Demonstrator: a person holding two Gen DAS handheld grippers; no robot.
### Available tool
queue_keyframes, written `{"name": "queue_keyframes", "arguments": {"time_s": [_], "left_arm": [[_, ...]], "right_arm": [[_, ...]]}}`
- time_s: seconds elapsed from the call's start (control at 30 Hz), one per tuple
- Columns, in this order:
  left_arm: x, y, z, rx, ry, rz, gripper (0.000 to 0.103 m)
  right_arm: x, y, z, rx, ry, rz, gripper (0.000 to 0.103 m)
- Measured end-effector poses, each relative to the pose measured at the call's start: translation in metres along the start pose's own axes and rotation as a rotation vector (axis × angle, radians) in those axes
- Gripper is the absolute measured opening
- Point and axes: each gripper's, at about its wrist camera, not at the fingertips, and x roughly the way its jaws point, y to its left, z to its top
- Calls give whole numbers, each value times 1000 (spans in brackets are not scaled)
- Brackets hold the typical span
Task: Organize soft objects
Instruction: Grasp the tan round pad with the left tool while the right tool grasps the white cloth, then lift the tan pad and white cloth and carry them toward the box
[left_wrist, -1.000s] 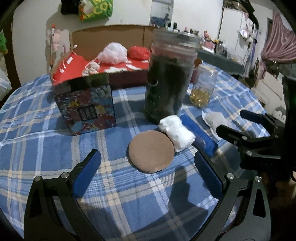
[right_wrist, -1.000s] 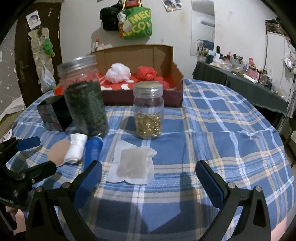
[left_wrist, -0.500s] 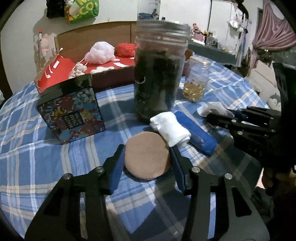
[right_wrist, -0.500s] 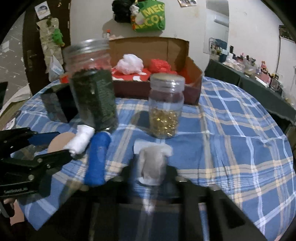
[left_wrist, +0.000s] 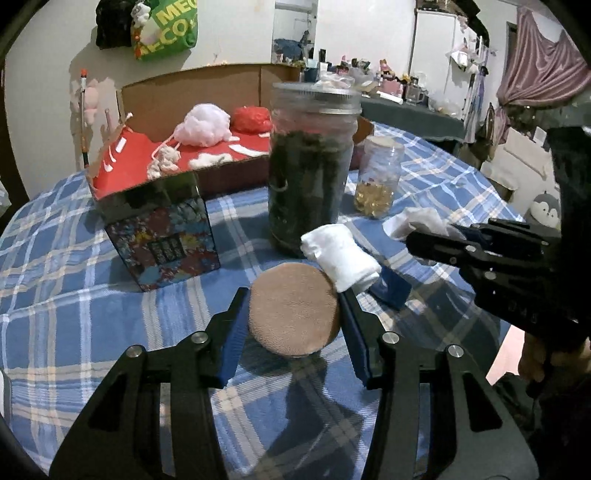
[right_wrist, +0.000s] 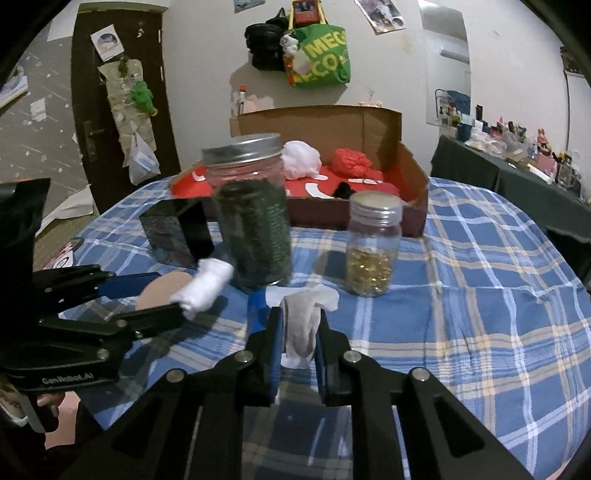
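With puffs already in the box (right_wrist: 413, 184) at twelve o'clock, the left gripper (left_wrist: 293, 314) clamps the tan pad (left_wrist: 293, 308), the right gripper (right_wrist: 299, 332) pinches the white tissue (right_wrist: 301, 325), and both remain unboxed.

The left gripper (left_wrist: 293, 317) angles down toward the table, its blue-padded jaws clamped on a round tan pad (left_wrist: 293, 309). To its right, the right gripper (right_wrist: 298, 332) tilts down too, jaws pinched tight on a crumpled grey-white cloth (right_wrist: 300, 325).

Tall jar (left_wrist: 310, 173) btwn grippers & box (left_wrist: 207, 122)
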Motion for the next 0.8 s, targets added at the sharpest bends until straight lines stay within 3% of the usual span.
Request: {"name": "queue_keyframes", "arguments": {"time_s": [0.1,0.17,0.23,0.4,0.5,0.7,0.8], "left_arm": [[14,-1,-8,5,57,-12,51],[16,-3,-13,21,48,-2,55],[14,-5,-14,37,52,4,72],[10,1,-20,48,40,16,72],[9,6,-18,47,44,24,72],[8,16,-16,64,52,77,72],[6,20,-16,59,53,67,72]], "right_arm": [[0,4,0,-13,0,-4,17],[1,4,-3,-9,6,-11,17],[5,1,-5,2,26,-10,17],[7,-5,-15,9,54,-10,28],[7,-8,-20,7,57,-20,43],[9,-16,-27,21,63,-37,44],[8,-19,-27,32,58,-36,45]]}}
